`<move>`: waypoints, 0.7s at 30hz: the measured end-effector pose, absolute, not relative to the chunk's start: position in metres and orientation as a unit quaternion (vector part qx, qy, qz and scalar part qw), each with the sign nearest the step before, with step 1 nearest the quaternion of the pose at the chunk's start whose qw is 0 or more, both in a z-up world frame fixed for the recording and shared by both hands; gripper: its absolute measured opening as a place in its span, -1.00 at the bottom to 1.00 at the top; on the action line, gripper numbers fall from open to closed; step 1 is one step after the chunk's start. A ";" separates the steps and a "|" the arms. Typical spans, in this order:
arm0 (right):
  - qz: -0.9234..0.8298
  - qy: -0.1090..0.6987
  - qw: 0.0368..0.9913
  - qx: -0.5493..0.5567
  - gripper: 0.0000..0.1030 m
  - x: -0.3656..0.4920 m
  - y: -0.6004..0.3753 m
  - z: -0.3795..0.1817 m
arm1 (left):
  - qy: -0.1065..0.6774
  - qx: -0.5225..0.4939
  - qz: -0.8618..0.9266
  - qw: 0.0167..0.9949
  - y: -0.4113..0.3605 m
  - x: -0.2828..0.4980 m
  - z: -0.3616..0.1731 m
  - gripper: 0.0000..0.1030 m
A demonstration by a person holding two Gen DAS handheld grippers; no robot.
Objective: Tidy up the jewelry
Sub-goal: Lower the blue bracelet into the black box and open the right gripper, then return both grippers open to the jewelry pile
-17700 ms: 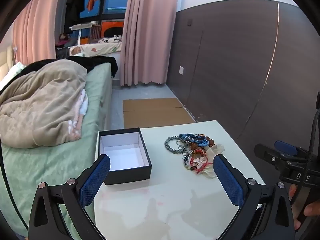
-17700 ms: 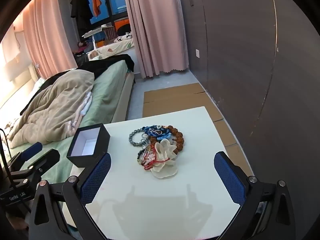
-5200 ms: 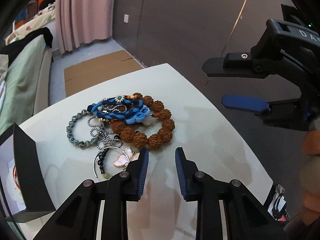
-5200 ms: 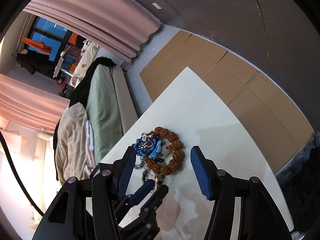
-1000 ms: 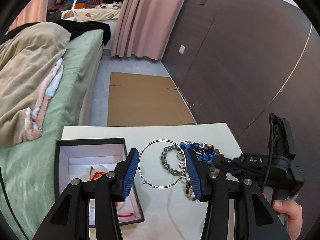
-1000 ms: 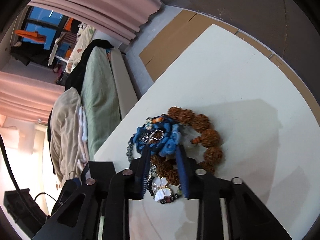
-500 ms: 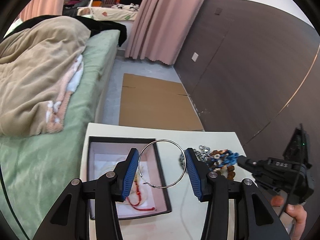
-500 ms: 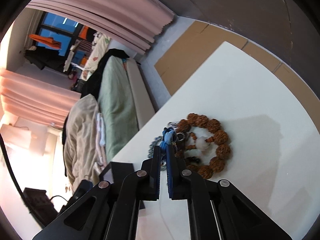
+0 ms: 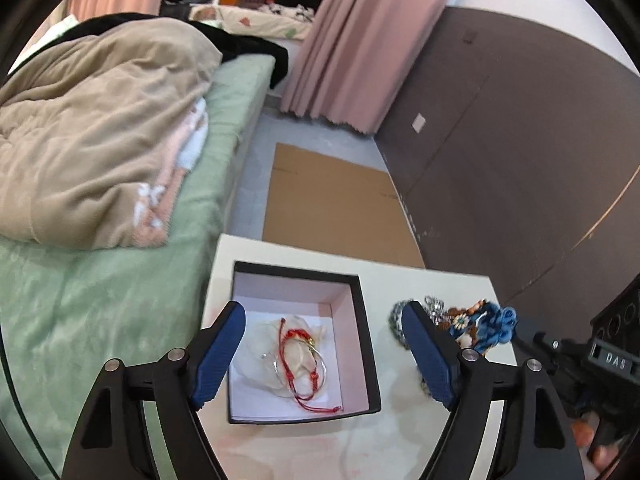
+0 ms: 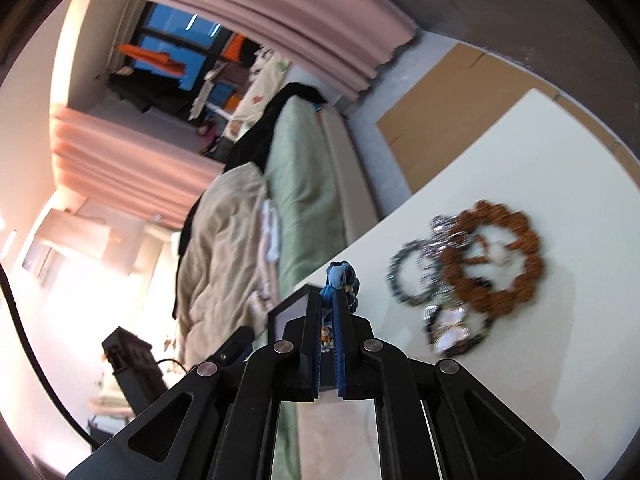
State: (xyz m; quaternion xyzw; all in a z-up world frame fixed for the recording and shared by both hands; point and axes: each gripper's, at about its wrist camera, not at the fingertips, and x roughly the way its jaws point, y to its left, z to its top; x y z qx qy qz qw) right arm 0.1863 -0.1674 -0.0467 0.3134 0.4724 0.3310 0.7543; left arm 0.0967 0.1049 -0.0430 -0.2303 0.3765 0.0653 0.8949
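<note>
the left gripper point(image 9: 322, 354), half a second ago closed on a thin silver hoop bangle, now hangs with fingers wide apart above the black square box with white lining point(image 9: 362, 308); the silver hoop bangle point(image 9: 316, 364) lies inside on a cream fabric flower beside a red cord bracelet point(image 9: 294, 346). the right gripper point(image 10: 329, 320) is clamped on the blue braided cord bracelet point(image 10: 338, 276), lifted clear of the brown bead bracelet point(image 10: 494, 260) and remaining pile, right of the box. judged next for deposit.

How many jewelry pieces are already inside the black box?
3 visible in the black box: a white fabric flower, a red cord bracelet, and a thin silver hoop lying over it. Others may be hidden underneath.
</note>
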 end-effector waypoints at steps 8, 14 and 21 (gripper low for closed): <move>0.378 0.471 0.733 0.313 -0.86 0.176 -0.126 -0.045 | 0.362 -0.249 0.084 0.894 0.123 0.086 -0.039 0.57; 0.408 0.479 0.717 0.299 -0.84 0.170 -0.083 -0.048 | 0.354 -0.260 0.094 0.893 0.137 0.079 -0.038 0.57; 0.379 0.479 0.749 0.257 0.31 0.167 -0.087 -0.045 | 0.358 -0.265 0.093 0.891 0.139 0.078 -0.039 0.57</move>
